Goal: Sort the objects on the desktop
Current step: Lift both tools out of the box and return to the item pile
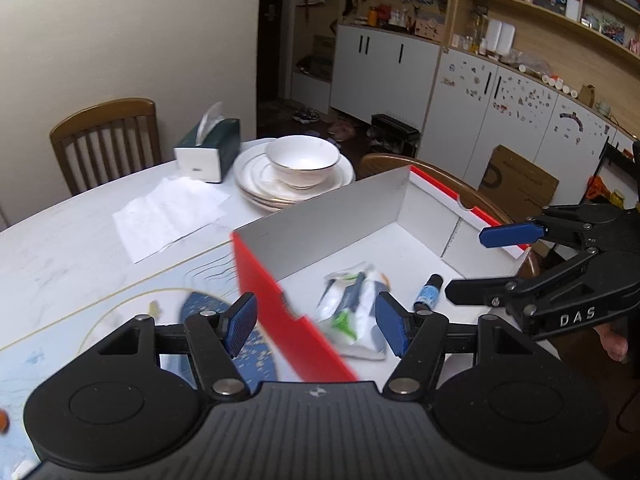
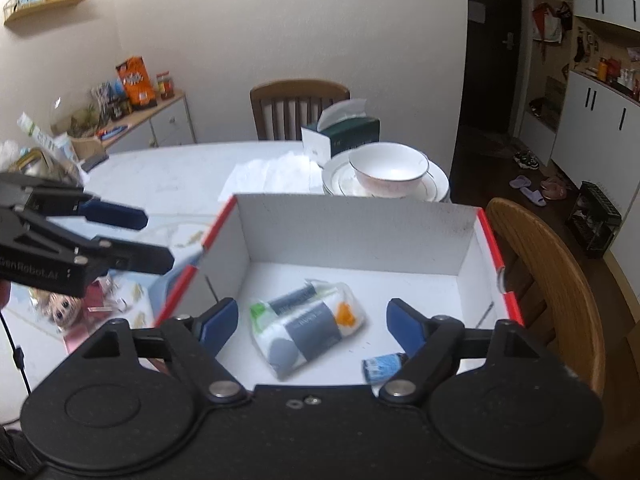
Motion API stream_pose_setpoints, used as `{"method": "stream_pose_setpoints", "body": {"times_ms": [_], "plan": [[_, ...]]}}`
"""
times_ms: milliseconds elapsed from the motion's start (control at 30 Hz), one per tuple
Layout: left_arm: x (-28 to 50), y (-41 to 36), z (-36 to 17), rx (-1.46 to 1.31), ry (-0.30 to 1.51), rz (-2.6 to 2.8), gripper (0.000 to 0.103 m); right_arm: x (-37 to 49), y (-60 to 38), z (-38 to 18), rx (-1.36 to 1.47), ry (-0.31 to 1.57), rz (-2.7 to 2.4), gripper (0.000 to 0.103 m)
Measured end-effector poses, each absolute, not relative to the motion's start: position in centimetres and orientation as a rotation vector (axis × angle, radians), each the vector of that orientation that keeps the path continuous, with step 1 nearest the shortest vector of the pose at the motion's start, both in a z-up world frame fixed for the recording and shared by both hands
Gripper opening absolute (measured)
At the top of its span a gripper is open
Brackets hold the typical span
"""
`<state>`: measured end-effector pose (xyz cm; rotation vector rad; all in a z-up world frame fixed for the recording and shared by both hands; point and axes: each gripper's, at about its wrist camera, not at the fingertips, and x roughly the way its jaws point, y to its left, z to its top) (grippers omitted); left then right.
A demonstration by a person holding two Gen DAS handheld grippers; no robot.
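A white box with red outer walls (image 1: pixel 344 208) (image 2: pixel 360 220) stands on the table. In it lie a clear-wrapped tissue pack (image 1: pixel 352 308) (image 2: pixel 308 328) and a small blue-labelled bottle (image 1: pixel 428 292) (image 2: pixel 382 366). My left gripper (image 1: pixel 316 322) is open and empty, straddling the box's near red wall. My right gripper (image 2: pixel 310 324) is open and empty, above the box with the pack between its fingers' line of sight. Each gripper shows in the other's view: the right one (image 1: pixel 476 264) and the left one (image 2: pixel 156 236).
A bowl on stacked plates (image 1: pixel 300 168) (image 2: pixel 384 176), a green tissue box (image 1: pixel 208 148) (image 2: pixel 340 134) and loose tissues (image 1: pixel 172 212) lie beyond the box. A doll-face item and small pink items (image 2: pixel 64 308) lie left of it. Wooden chairs (image 2: pixel 560 280) ring the table.
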<state>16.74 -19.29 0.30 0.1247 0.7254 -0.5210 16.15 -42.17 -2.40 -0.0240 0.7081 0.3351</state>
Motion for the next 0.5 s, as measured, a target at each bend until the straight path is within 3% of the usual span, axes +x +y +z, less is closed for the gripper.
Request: {"method": "stream_pose_setpoints", "body": {"times_ms": [133, 367, 500], "plan": [[15.6, -16.5, 0.4, 0.113, 0.713, -0.506, 0.069, 15.0, -40.3, -2.1, -0.021, 0.628, 0.323, 0.083], [14.5, -11.6, 0.1, 0.084, 0.711, -0.460, 0.086, 14.1, -35.6, -2.3, -0.016, 0.636, 0.369, 0.084], [14.1, -8.8, -0.4, 0.071, 0.709, -0.441, 0.090, 13.5, -33.0, -2.5, -0.012, 0.649, 0.381, 0.084]]}}
